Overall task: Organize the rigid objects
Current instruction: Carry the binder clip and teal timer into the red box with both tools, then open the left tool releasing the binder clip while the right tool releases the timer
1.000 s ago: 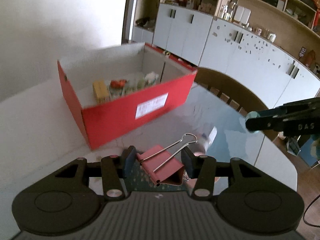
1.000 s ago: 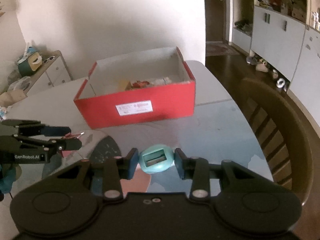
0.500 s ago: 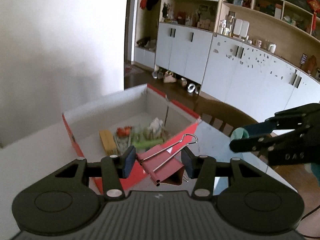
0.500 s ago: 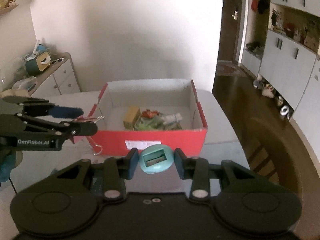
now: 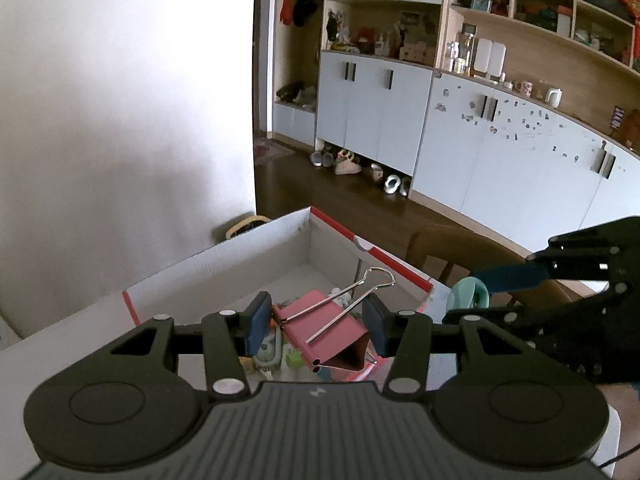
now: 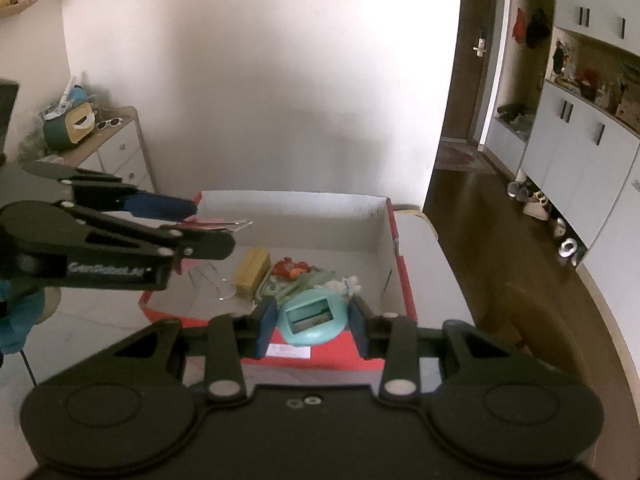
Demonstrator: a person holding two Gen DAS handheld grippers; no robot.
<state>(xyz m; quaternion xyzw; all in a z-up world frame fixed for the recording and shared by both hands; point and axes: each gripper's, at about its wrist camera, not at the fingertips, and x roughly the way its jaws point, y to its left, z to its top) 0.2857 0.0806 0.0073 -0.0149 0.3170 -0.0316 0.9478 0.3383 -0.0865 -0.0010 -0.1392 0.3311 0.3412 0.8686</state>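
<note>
We have carried both grippers up off the table and over the red box (image 6: 394, 224): the left gripper (image 5: 318, 322), clamping the pink binder clip (image 5: 332, 330), and the right gripper (image 6: 312, 316), clamping the teal pencil sharpener (image 6: 313, 316), now hang above its open interior.

White wall cabinets (image 5: 376, 116) with black handles, right half of frame. Open wooden shelves (image 5: 532, 36) above, upper right, crowded with bottles and mugs. Shoes (image 5: 348, 162) on dark floor beneath the cabinets, centre. Small drawer chest (image 6: 116, 152), left of frame, bearing white sunglasses (image 6: 109, 123). Wooden chair (image 5: 456, 256), right of centre.
</note>
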